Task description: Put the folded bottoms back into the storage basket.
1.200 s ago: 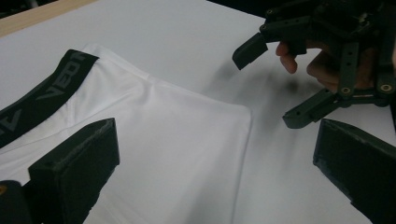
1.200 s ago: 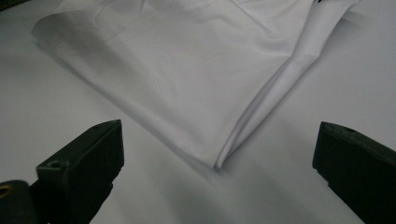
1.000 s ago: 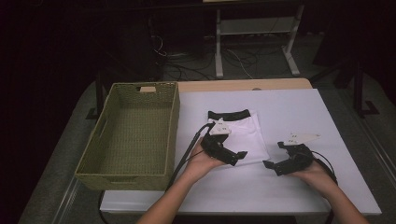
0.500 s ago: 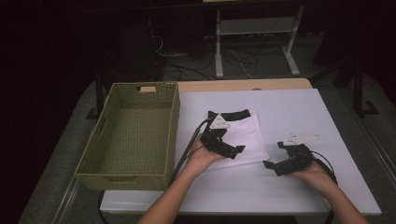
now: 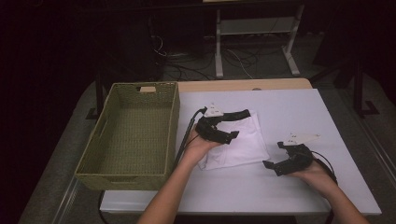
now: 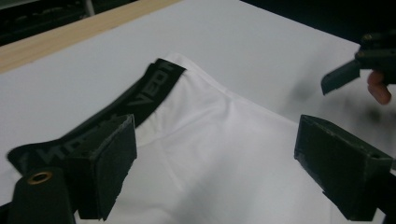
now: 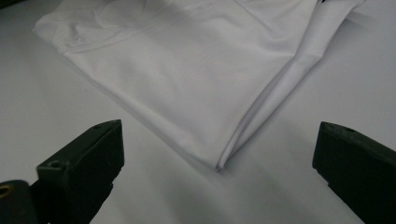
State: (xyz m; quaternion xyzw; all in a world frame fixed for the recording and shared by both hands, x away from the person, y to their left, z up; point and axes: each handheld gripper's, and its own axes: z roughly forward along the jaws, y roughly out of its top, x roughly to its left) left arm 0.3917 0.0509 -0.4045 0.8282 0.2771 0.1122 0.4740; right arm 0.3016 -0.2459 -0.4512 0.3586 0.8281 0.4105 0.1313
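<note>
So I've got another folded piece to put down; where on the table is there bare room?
Bare white table lies beyond the right gripper, right of the white garment. The near edge strip is free. The woven basket is empty. It is crowded around the left gripper.

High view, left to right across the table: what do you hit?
Woven basket → left gripper over the folded white garment → right gripper, open, fingers apart on bare table.
</note>
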